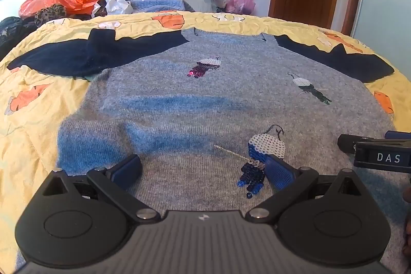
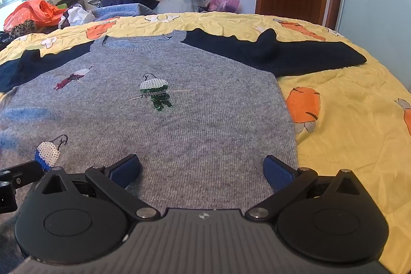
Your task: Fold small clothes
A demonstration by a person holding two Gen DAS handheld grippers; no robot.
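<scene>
The grey sweater lies flat mid-bed, navy sleeves spread. Both tools, left and right, hover released above its hem. Soft, floppy knit; I'd pinch hem corners, avoiding snaggy sequins.

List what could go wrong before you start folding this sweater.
The left gripper has one finger beside the blue sequin patch; closing there could snag it. The sweater lies near the edge of the yellow quilt, so dragging it could wrinkle both. Both navy sleeves are spread wide and could flop loose.
</scene>
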